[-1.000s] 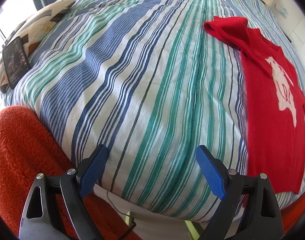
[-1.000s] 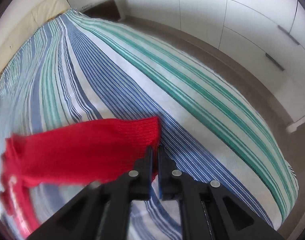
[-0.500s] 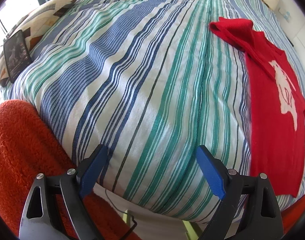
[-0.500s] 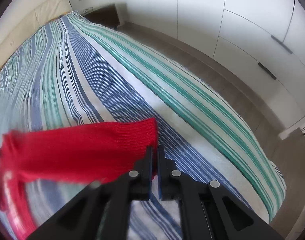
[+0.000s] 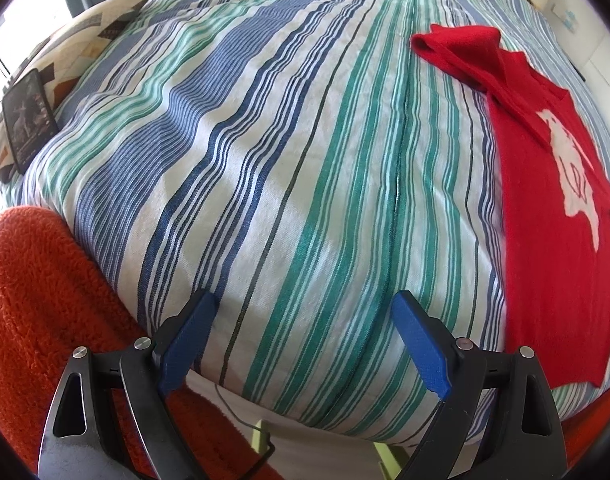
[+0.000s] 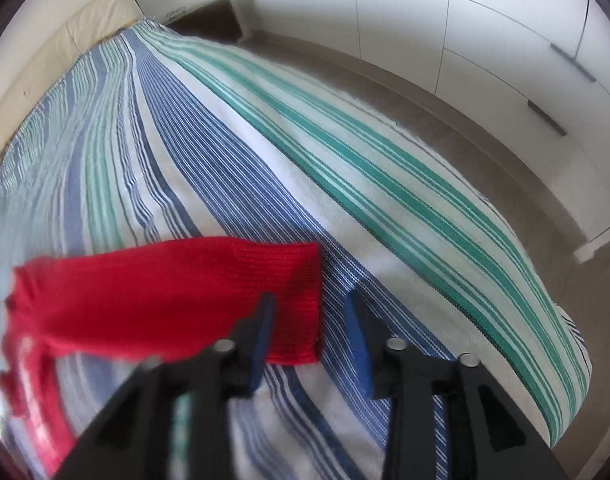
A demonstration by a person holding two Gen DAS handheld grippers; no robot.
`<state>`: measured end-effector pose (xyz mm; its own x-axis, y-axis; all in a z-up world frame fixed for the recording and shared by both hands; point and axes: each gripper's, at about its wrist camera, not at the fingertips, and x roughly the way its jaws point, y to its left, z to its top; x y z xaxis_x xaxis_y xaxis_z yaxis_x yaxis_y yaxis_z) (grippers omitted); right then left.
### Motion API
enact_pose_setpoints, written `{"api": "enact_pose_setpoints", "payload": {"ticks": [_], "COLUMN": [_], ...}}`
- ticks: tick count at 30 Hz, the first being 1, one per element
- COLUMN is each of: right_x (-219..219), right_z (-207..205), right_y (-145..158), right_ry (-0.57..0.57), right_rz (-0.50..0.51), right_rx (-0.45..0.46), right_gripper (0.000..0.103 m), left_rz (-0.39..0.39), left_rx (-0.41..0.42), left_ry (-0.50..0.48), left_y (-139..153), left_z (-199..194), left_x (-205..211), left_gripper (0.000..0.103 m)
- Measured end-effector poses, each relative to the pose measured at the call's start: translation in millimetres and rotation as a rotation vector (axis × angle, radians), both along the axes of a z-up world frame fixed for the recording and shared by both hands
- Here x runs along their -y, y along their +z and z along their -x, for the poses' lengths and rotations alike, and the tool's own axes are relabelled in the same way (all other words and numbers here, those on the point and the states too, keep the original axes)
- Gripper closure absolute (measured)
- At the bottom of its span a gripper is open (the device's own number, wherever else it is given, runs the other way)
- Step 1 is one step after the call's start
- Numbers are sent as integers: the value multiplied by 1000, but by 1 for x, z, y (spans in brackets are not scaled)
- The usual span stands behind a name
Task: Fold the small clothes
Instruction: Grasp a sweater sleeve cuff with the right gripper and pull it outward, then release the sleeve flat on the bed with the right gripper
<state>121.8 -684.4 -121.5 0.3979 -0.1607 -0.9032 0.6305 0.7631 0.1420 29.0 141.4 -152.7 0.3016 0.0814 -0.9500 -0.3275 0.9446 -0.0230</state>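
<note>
Your right hand-held gripper (image 6: 311, 330) is opening, its pads off the small red knitted sweater (image 5: 545, 208), which lies on the striped bed cover (image 5: 265, 160). Your left hand-held gripper (image 5: 305, 336) stands wide apart, holding nothing.

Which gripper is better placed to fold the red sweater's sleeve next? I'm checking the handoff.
Right, probably. The right gripper sits at the red sweater sleeve cuff, jaws opening, cuff edge between them. The left gripper hangs wide open over bare striped bedspread, apart from the sweater.
</note>
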Motion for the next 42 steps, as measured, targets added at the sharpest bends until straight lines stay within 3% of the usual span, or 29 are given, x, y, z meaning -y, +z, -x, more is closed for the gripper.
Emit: {"api": "enact_pose_setpoints", "payload": {"ticks": [2, 4, 8, 10, 12, 13, 14, 16, 17, 18, 19, 20, 23, 25, 27, 29, 30, 32, 33, 35, 38, 42], "right_x": [-6, -14, -37, -48, -46, -37, -25, -15, -17, -22, -27, -30, -42, -53, -59, -57, -57, -71, -81, -100, -127, -170], "right_z": [8, 7, -18, -30, -37, -33, -23, -3, 1, 1, 1, -2, -18, -29, -38, -36, -30, -21, -20, -16, -4, 28], "right_y": [17, 28, 16, 1, -20, -32, -38, -16, 0, 12, 19, 20, 1, -14, -33, -42, -34, -3, 9, 23, 32, 32], "right_ry": [3, 46, 189, 209, 155, 77, -38, -227, -254, -237, -193, -140, 16, 85, 101, -8, -81, -153, -127, -34, 89, 223], "right_rz": [20, -28, -317, -372, -328, -296, -248, -52, 79, 164, 166, 105, -168, -268, -268, -147, -40, 238, 309, 308, 214, 193], "right_rx": [46, 98, 174, 160, 91, 14, -51, -79, -84, -65, -16, 22, 81, 114, 68, -57, -96, -126, -96, -31, 52, 105], "right_gripper": [61, 61, 61, 64, 67, 88, 103, 103, 88, 86, 85, 85, 85, 86, 87, 103, 103, 88, 87, 73, 64, 57], "left_rz": [-13, -23, -32, -26, -18, -12, -5, 20, 30, 30, 25, 17, -17, -38, -43, -33, -25, -7, -6, -24, -72, -139], "left_rx": [-2, -4, -3, -2, -4, -2, 1, -1, -5, -8, -9, -10, -9, -5, -5, -3, -2, 0, 0, 0, 21, 163], "left_ry": [-11, -22, -28, -22, -11, -2, 10, 35, 41, 43, 40, 30, -11, -33, -37, -19, -6, 14, 14, -9, -93, -298], "left_y": [0, -1, 0, 1, 2, 2, 2, 0, -2, -3, -4, -4, -4, -2, 0, 1, 2, 1, 1, 2, 13, 58], "left_z": [-1, -3, -1, 1, 5, 7, 9, 10, 8, 6, 4, 2, -1, 1, 5, 9, 9, 8, 6, 1, -10, -34], "left_x": [4, 7, 13, 12, 9, 5, 2, -4, -6, -7, -5, -2, 11, 18, 20, 17, 15, 12, 13, 18, 34, 74], "left_gripper": [12, 12, 12, 12, 12, 12, 12, 12, 11, 11, 11, 11, 11, 11, 11, 11, 11, 11, 11, 11, 11, 11]}}
